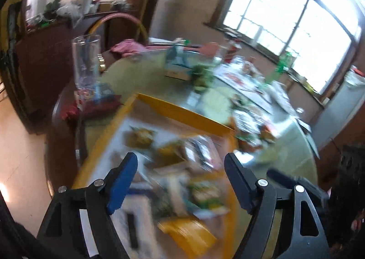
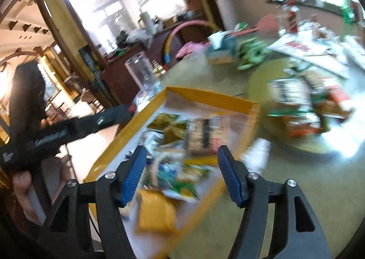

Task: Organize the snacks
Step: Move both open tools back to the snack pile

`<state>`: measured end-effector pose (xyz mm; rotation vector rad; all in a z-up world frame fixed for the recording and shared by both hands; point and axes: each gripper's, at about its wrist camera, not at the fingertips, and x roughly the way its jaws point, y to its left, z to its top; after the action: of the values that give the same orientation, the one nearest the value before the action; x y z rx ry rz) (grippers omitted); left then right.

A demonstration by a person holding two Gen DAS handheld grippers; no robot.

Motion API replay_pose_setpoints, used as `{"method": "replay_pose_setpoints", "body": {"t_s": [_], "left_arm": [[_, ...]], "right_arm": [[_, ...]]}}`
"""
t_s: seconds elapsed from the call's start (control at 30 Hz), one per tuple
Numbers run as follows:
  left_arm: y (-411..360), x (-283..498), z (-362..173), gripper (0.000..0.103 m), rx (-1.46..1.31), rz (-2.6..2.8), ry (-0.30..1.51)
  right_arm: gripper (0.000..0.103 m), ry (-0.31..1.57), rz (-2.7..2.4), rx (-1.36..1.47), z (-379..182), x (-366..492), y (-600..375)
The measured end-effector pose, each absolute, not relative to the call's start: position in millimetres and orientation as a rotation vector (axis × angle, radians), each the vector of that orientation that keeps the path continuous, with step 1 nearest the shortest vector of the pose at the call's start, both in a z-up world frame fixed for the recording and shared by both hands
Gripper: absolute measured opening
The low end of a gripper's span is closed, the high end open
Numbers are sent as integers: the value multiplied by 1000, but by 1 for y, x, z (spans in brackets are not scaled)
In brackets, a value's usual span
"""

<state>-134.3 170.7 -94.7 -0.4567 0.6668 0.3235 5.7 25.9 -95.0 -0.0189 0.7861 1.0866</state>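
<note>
Round table [image 1: 146, 76], glass-topped, cluttered. Yellow-rimmed tray [image 1: 182, 112] at its near edge, holding blurred snack packets [image 2: 200, 131] and a yellow pouch [image 2: 157, 213]; a further heap of snacks [image 2: 305, 108] lies on the tabletop right of the tray. Clear glass tumbler [image 1: 86, 63] upright beyond the tray's left corner. Left gripper [image 1: 180, 181]: blue fingers [image 1: 123, 181] spread wide above the tray, holding nothing. Right gripper [image 2: 182, 177]: fingers likewise wide apart, empty, over the packets.
</note>
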Motion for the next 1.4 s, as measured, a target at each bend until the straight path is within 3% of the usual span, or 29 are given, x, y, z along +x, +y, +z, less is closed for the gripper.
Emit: {"method": "replay_pose_setpoints", "body": {"t_s": [0.13,0.3,0.5,0.67,0.87,0.93,1.0,1.13,1.27,1.4], "left_arm": [[123,-139,-92,79,-419,264,674],[86,-136,-87,79,-393,207,691],[60,-130,-96,79,-370,177,710],[56,-111,-100,79,-379,167,732],[60,-94,-100,79,-382,179,739],[63,-92,-99,79,-385,185,735],[66,-91,-100,79,-394,194,739],[62,-82,-101,79,-379,182,757],[63,-67,-99,79,-360,177,776],[76,-41,-95,79,-379,173,796]], "right_arm": [[68,703,1067,17,-75,3,-39],[86,735,1053,66,-58,21,-93],[88,790,945,48,-64,64,-134],[88,916,931,85,-67,128,-125],[88,912,869,-17,-77,209,-99],[87,941,844,-44,-96,242,-87],[77,950,783,-42,-109,265,-83],[77,984,750,30,-138,308,-72],[65,1029,709,-28,-163,320,-56],[65,1011,672,-67,-169,322,-49]]}}
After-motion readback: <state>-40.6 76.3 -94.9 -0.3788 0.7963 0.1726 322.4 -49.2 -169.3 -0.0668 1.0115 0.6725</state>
